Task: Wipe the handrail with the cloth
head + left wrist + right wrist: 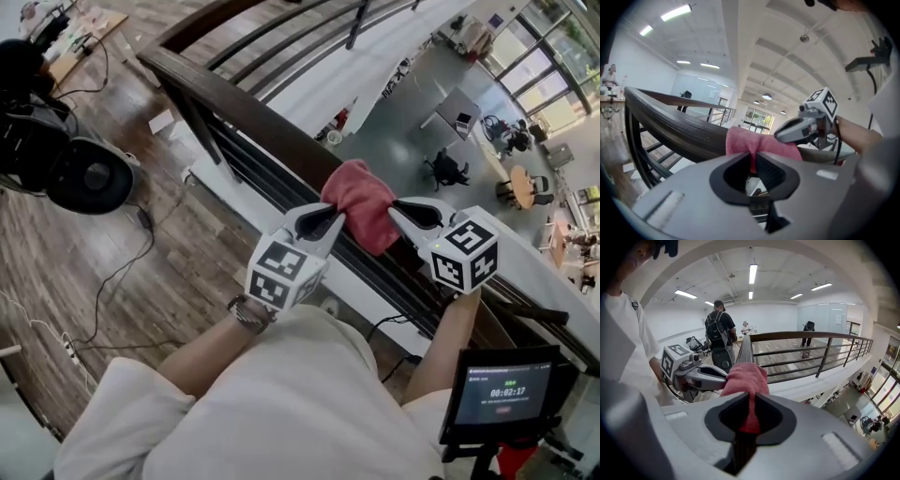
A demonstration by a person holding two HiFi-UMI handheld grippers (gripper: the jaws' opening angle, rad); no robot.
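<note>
From the head view I see the pink cloth (pixel 361 202) draped over the dark wooden handrail (pixel 234 103), bunched on top with one flap hanging down the near face. My left gripper (pixel 323 221) comes in at its left edge and my right gripper (pixel 409 214) at its right edge, so the fabric sits saddled on the rail between the two tools. I read that as a two-sided hold meant to keep the cloth tight against the wood for a wipe. Beyond the rail there is only the drop to the lower floor, so a loose cloth could well fall out of reach. In the left gripper view, the jaws are clenched on a thin fold of the cloth (pixel 740 143), a pink strip pressed between the dark pads, with the rail (pixel 679 126) running off to the left. The other tool sits just past the fabric. In the right gripper view, those jaws are likewise closed on a thicker fold of the cloth (pixel 745 380), and the rail (pixel 745 350) stretches straight away beneath it. That line looks to me like the natural path for the wipe, though most of the rail appears untouched so far.
</note>
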